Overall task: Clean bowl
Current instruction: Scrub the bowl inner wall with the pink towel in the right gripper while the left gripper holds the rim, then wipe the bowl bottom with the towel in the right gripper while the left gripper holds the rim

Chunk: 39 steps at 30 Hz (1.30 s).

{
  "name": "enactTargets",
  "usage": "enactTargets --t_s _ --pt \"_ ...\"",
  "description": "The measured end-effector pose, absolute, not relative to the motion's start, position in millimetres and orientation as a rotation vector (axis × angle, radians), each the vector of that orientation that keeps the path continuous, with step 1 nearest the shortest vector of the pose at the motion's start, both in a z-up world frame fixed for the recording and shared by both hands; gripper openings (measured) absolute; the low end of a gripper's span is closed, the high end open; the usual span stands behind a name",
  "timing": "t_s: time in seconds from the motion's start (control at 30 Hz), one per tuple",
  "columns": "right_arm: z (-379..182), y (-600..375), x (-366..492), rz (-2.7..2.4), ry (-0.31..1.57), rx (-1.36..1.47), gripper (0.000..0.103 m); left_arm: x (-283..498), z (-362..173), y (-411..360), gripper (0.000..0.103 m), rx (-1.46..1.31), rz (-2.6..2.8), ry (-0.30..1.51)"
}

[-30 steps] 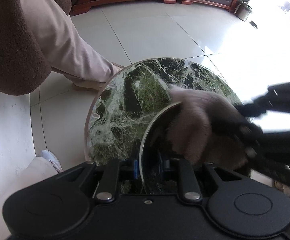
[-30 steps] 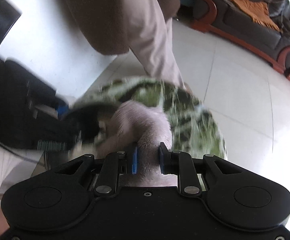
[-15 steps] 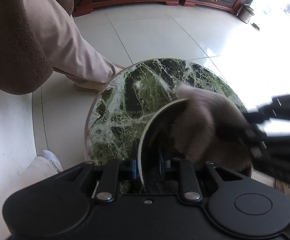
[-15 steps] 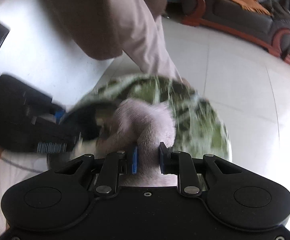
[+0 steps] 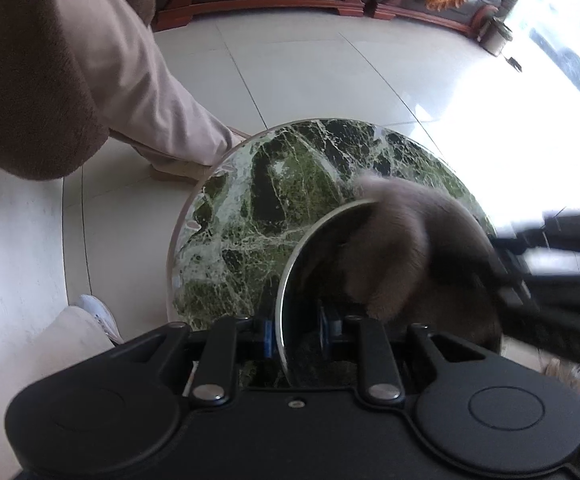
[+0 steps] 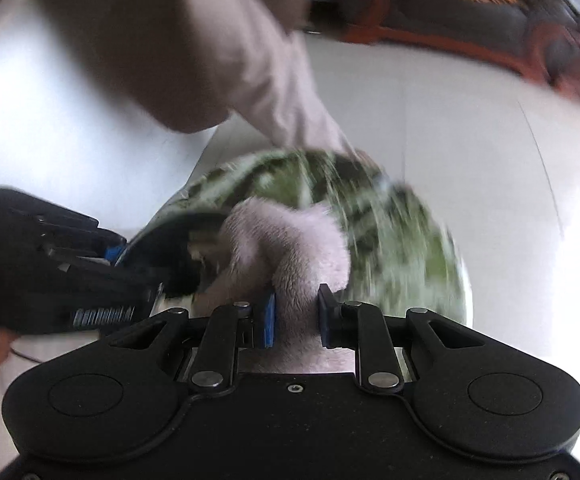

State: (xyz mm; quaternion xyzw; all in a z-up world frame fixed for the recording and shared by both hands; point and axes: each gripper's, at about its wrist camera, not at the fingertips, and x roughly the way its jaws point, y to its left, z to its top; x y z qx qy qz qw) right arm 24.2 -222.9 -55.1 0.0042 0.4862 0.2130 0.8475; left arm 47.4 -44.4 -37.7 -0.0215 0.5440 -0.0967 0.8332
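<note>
The bowl point(image 5: 290, 276) is held tilted over the round marble desk point(image 5: 250, 208), its rim between the opening jaws of the left claw point(image 5: 295, 340). A fluffy cloth point(image 6: 290, 252), clamped in the right claw point(image 6: 294, 318), is pressed into the bowl.

bowl point(image 5: 309, 280): shiny metal, thin bright rim, dark mirror-like inside
bowl pose: tipped up on edge, open side facing about 3 o'clock in the left wrist view
bowl spot: over the near, 5 o'clock part of the round green marble tabletop point(image 5: 270, 200)
cloth point(image 6: 290, 248): fuzzy, pale pinkish-grey, bunched into a wad
cloth spot: stuffed in the bowl's mouth, top tuft poking past the rim at 12 o'clock; pretty blurry
</note>
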Motion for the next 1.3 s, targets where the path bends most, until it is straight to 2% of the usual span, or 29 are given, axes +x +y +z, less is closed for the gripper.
enactTargets --t_s 0.2,0.47,0.67,0.97,1.03,1.3 --pt "-65 -232 -6 0.332 1.008 0.228 0.023 47 -36 -44 0.024 -0.063 -0.182 1.128" --pt "-67 -230 0 0.363 0.998 0.192 0.023 59 -22 -45 0.020 -0.053 -0.184 1.091" --pt "-62 -226 19 0.428 0.984 0.038 0.023 51 -22 -43 0.009 -0.042 -0.194 1.142" --pt "-46 -199 51 0.651 0.934 -0.365 0.022 56 -20 -43 0.010 0.013 -0.249 1.153" --pt "-46 -195 51 0.686 0.923 -0.436 0.022 64 -25 -43 0.013 0.017 -0.272 1.168" --pt "-49 -188 54 0.709 0.903 -0.458 0.022 58 -30 -44 0.012 0.001 -0.274 1.172"
